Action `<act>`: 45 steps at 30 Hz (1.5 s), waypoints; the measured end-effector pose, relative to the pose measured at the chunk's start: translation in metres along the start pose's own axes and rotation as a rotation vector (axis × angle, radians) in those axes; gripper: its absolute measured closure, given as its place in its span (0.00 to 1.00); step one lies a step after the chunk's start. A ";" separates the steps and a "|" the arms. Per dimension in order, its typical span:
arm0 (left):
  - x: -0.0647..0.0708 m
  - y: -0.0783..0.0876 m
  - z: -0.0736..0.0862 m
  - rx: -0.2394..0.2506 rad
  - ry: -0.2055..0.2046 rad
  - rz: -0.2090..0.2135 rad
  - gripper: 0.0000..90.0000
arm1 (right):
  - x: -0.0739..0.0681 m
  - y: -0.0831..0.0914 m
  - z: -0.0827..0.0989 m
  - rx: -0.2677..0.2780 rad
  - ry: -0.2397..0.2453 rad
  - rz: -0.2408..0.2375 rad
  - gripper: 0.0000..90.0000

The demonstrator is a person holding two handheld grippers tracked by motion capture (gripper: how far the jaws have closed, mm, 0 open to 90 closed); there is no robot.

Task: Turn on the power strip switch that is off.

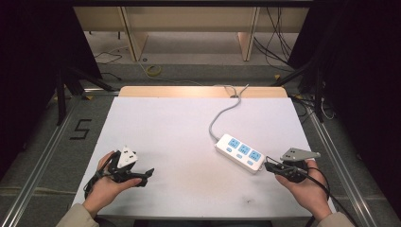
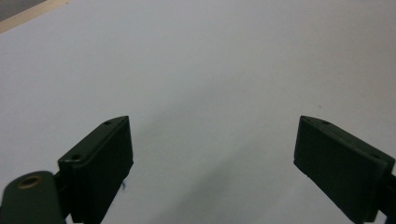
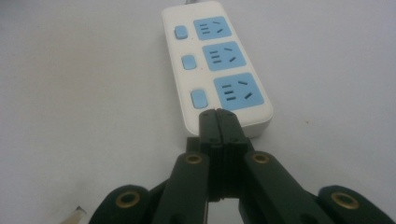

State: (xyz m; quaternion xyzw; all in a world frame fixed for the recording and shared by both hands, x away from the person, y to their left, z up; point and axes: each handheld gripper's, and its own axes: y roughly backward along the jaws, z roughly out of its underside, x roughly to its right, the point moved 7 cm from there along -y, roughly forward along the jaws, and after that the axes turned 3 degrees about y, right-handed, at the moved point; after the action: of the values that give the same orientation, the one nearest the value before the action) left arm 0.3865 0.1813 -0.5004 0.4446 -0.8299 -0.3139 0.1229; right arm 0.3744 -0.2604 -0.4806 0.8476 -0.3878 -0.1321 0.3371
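While pressed together, right gripper (image 3: 218, 113) nears power strip (image 3: 219, 60)

Grey floor (image 1: 42, 142) with a taped "5" (image 1: 81, 129) at left; wooden shelving (image 1: 189, 21) top centre; dark curtains (image 1: 364, 71) both sides

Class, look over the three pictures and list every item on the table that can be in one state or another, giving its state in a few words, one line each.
Power strip: lying flat on the white table, all three blue sockets empty.
Power strip's grey cord: attached, trailing off the far table edge.
Left hand-held gripper: open, nothing between its jaws.
Right hand-held gripper: shut, empty, tip at the power strip's near end.
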 end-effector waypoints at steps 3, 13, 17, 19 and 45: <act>0.000 0.000 0.000 0.000 0.001 0.000 0.12 | 0.000 -0.001 -0.003 0.003 0.003 0.003 1.00; 0.001 -0.001 -0.001 0.005 0.000 0.001 0.12 | 0.001 -0.006 -0.013 0.002 0.024 0.013 1.00; 0.001 -0.001 -0.001 0.006 -0.001 0.000 0.12 | 0.001 -0.008 -0.016 -0.003 0.026 0.016 1.00; 0.001 -0.001 -0.001 0.004 -0.002 0.001 0.12 | 0.002 -0.009 -0.018 -0.002 0.026 0.015 1.00; 0.002 -0.002 -0.001 -0.001 -0.007 0.005 0.12 | 0.002 -0.017 -0.035 -0.009 0.034 0.002 1.00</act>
State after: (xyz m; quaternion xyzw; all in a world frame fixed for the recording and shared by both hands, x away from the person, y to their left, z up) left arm 0.3871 0.1787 -0.5008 0.4413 -0.8314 -0.3153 0.1209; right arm 0.4022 -0.2371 -0.4658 0.8478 -0.3823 -0.1190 0.3478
